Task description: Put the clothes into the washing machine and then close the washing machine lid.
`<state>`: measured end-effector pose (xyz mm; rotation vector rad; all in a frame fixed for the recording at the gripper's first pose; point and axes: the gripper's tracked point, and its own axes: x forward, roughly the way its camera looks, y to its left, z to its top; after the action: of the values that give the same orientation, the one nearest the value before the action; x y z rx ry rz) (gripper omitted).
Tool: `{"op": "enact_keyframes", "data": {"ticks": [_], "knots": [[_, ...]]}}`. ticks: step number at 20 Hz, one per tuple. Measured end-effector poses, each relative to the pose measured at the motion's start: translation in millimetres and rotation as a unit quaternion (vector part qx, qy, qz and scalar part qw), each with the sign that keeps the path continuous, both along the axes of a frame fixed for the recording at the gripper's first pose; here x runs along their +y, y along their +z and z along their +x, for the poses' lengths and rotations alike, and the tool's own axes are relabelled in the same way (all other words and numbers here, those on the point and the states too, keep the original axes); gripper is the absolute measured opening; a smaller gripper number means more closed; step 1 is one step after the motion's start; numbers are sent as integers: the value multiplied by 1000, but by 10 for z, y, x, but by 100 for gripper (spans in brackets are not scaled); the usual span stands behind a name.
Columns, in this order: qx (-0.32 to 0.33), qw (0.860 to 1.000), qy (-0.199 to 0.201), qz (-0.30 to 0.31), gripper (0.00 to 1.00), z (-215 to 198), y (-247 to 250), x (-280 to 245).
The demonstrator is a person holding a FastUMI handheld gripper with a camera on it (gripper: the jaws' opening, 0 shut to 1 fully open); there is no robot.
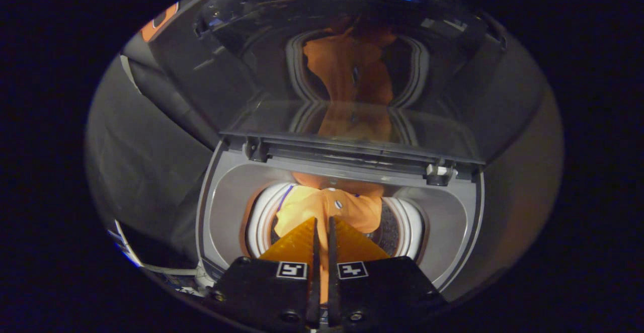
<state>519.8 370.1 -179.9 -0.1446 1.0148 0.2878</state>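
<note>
An orange garment (pixel 329 206) hangs bunched over the round drum opening (pixel 408 225) of a grey top-loading washing machine (pixel 221 207). My gripper (pixel 322 221) is right above the opening with its fingers nearly together, and a thin strip of the orange cloth shows in the narrow gap between them. The garment spreads out just ahead of the fingertips and drops down into the drum. The machine's clear lid (pixel 271 66) stands raised behind the opening, and the garment is mirrored in it.
The lid's hinge bar (pixel 352 154) runs across the back of the opening, with a pale clip (pixel 438 172) at its right end. Dark cloth walls surround the machine. A white cable (pixel 166 270) lies by its front left corner.
</note>
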Motion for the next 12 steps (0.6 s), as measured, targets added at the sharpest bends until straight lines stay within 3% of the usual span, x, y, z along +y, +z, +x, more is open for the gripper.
{"op": "enact_keyframes", "data": {"ticks": [1, 4, 12], "knots": [[0, 1000, 2, 5, 11, -45, -48, 25], [-23, 1000, -4, 2, 89, 49, 55, 0], [-54, 998, 23, -8, 85, 11, 235, 34]]}}
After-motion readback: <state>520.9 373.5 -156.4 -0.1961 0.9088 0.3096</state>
